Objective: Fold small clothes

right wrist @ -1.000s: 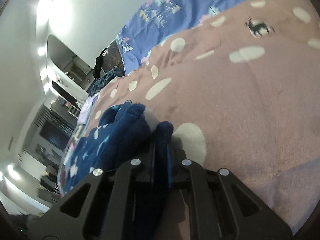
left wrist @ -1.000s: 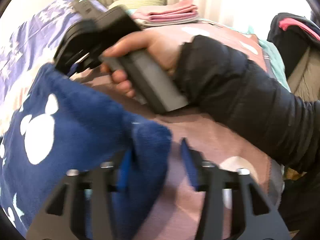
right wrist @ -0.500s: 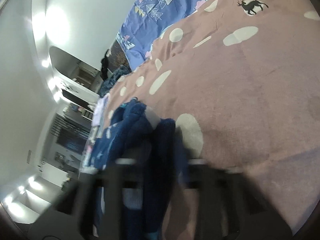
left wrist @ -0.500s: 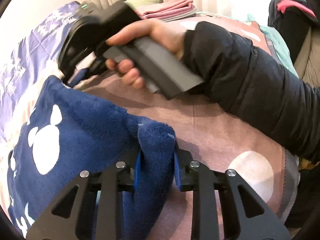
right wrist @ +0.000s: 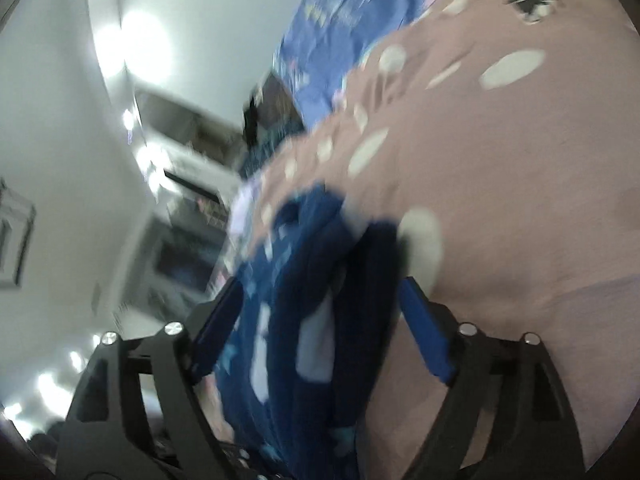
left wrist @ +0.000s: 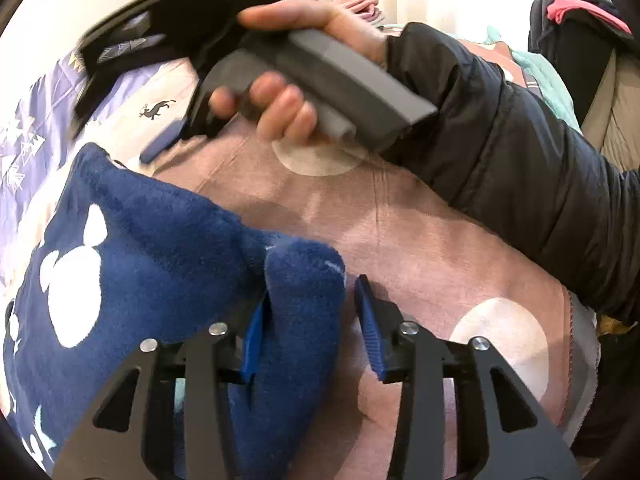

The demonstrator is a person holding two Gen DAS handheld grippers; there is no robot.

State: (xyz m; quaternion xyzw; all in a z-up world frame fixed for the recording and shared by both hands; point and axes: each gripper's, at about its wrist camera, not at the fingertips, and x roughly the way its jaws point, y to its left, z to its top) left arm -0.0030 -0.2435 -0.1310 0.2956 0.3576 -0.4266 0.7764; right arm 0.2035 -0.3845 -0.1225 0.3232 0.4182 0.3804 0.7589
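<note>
Lying between spread left gripper [left wrist: 310, 320] jaws: fleece [left wrist: 132, 276]

Free room and obstructions, bed surface.

- Left gripper [left wrist: 310, 320]: jaws apart; a thick fold of the navy fleece garment [left wrist: 132, 276] fills most of the gap, a bare slit remaining against the right-hand jaw.
- Pink spotted bedspread [left wrist: 420, 248]: bare stretch ahead and to the right of the left gripper, passable.
- Above that stretch: the right gripper [left wrist: 120, 92] held in the person's hand [left wrist: 288, 92], with black padded sleeve [left wrist: 520, 152] crossing diagonally from the right; blocks passage overhead.
- Right gripper, own view [right wrist: 316, 312]: jaws wide, bunched garment between them; bedspread beyond lies bare.
- Far edge: pink folded pile [left wrist: 360, 0], dark bag [left wrist: 576, 28].
</note>
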